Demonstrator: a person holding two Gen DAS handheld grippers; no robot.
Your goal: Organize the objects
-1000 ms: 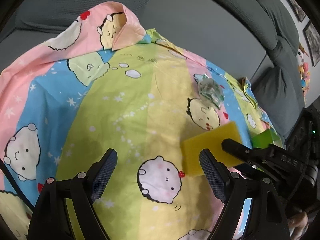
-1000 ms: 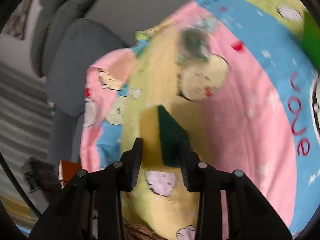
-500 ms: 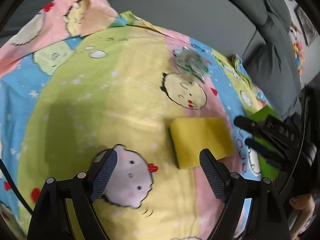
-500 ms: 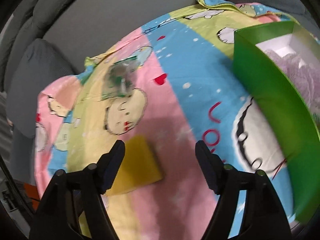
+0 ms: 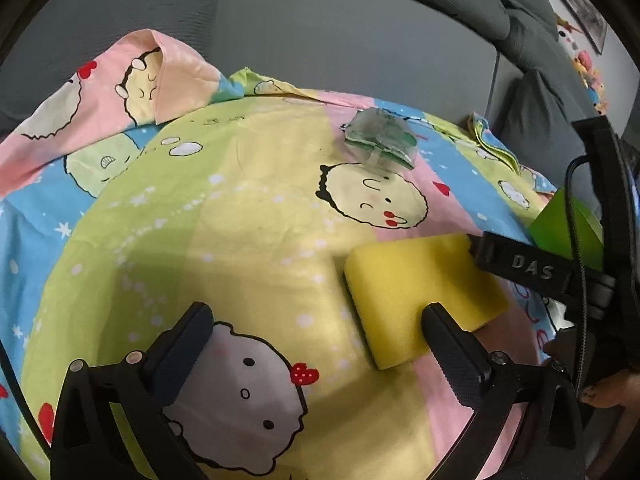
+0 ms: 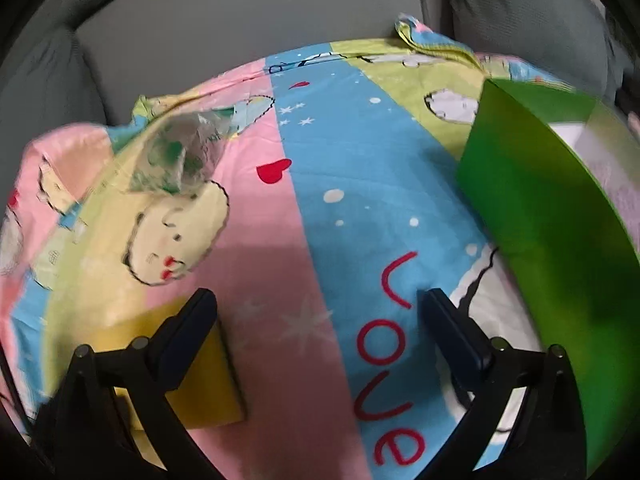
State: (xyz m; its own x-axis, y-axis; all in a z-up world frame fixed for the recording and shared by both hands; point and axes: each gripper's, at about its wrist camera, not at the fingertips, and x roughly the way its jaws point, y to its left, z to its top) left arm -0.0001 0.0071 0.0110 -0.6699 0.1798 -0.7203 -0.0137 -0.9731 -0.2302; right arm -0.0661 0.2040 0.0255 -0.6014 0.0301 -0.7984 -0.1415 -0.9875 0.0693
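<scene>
One sponge (image 5: 416, 292), beside left fingers (image 5: 456, 352)

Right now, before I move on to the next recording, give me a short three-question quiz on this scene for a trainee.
1. True or false: the flat yellow sponge lies loose on the cartoon-print bedsheet.
2. The right gripper is: A) shut on the sponge, B) open, C) out of view?
3. Which object lies beyond the sponge in the left wrist view?

Key:
1. True.
2. B.
3. The crumpled clear plastic bag with green print.
</scene>
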